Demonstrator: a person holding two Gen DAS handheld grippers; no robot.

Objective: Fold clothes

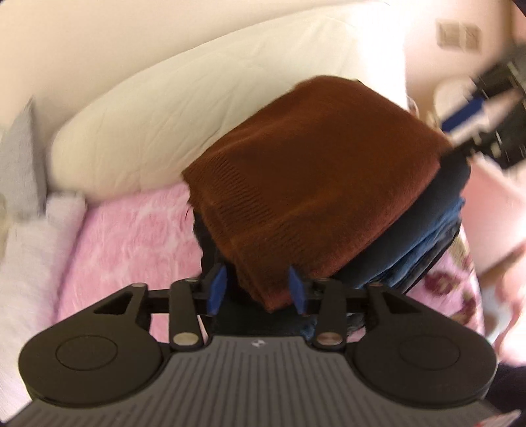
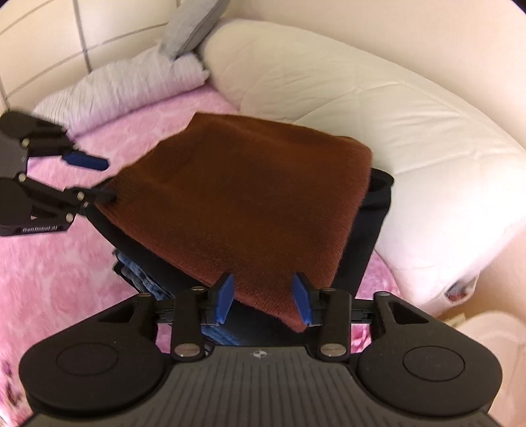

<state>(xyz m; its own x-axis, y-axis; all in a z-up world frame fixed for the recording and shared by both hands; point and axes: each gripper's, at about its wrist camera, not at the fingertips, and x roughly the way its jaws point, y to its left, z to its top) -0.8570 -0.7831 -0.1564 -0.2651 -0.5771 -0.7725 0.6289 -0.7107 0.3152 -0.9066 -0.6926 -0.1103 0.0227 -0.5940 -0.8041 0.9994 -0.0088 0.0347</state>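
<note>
A folded brown knit garment (image 1: 312, 184) lies on top of a stack of folded clothes: a dark piece (image 2: 368, 243) and blue denim (image 1: 427, 243) below it. The stack rests on a pink fluffy blanket (image 1: 131, 243). My left gripper (image 1: 258, 290) is open, with the brown garment's near corner between its blue pads (image 1: 217, 289) and a gap on the left side. My right gripper (image 2: 263, 302) is open around the brown garment's (image 2: 250, 203) opposite corner. The right wrist view also shows the left gripper (image 2: 98, 179) at the stack's far left corner. The right gripper (image 1: 476, 108) is a blur in the left wrist view.
A cream leather cushion (image 2: 361, 108) runs behind and beside the stack. A pale fluffy pillow (image 2: 131, 85) and a grey pillow (image 2: 194, 23) lie at the blanket's far end. The pink blanket (image 2: 49, 269) spreads out on the left. A tiled wall (image 2: 49, 39) is behind.
</note>
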